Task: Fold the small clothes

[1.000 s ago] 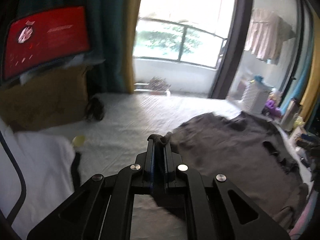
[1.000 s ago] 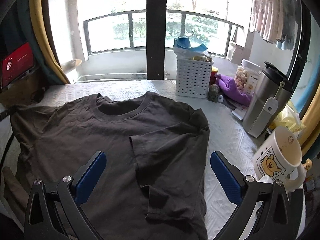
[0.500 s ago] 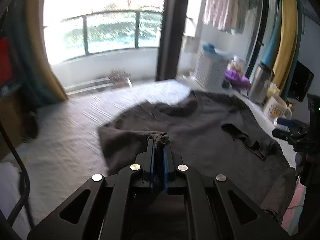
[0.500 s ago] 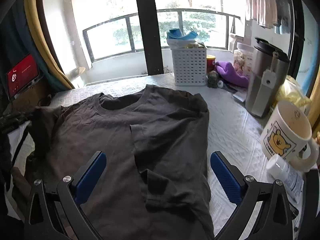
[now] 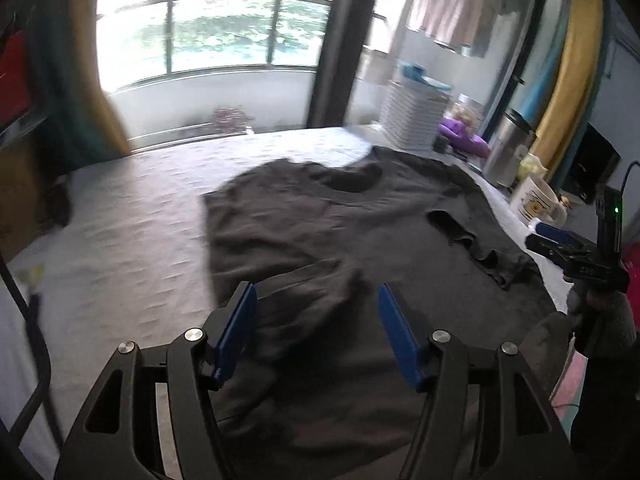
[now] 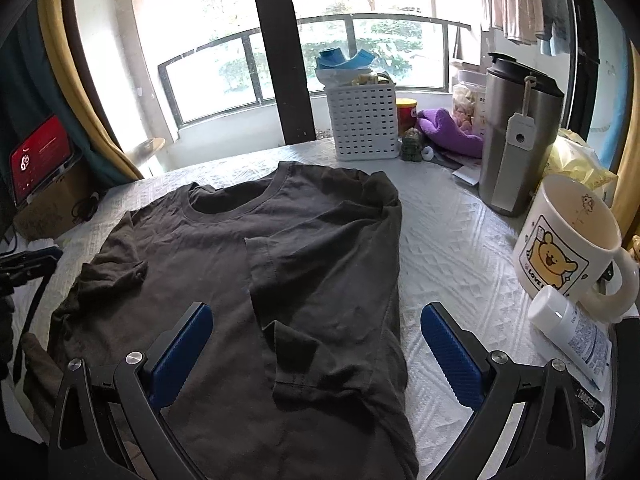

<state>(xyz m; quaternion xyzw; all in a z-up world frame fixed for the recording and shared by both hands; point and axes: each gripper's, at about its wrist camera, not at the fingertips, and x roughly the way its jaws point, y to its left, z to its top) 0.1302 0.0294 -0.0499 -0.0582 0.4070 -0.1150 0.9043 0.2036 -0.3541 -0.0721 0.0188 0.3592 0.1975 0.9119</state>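
Note:
A dark grey T-shirt (image 6: 304, 236) lies flat, collar away from me, on the white quilted table (image 6: 448, 240). Its right sleeve (image 6: 320, 344) is folded in over the body. Its left sleeve (image 6: 112, 272) lies crumpled inward on the chest. My left gripper (image 5: 318, 320) hovers over that folded sleeve (image 5: 304, 304) with its jaws opening. The blue pads (image 5: 236, 332) stand apart and press on nothing. My right gripper (image 6: 316, 344) is wide open above the shirt's right side, with cloth below it and nothing gripped. It also shows in the left wrist view, the right gripper (image 5: 560, 240) at the far right.
Along the right edge stand a white basket (image 6: 364, 124), a steel tumbler (image 6: 516, 140), a bear mug (image 6: 568, 248) and a lying white bottle (image 6: 568, 328). A purple cloth (image 6: 448, 132) lies behind. A cardboard box (image 6: 52, 204) with a red screen sits far left.
The left gripper carried the left sleeve rightward over the shirt while shut on it, then opened and let it drop there. The right gripper stayed open and sank slightly.

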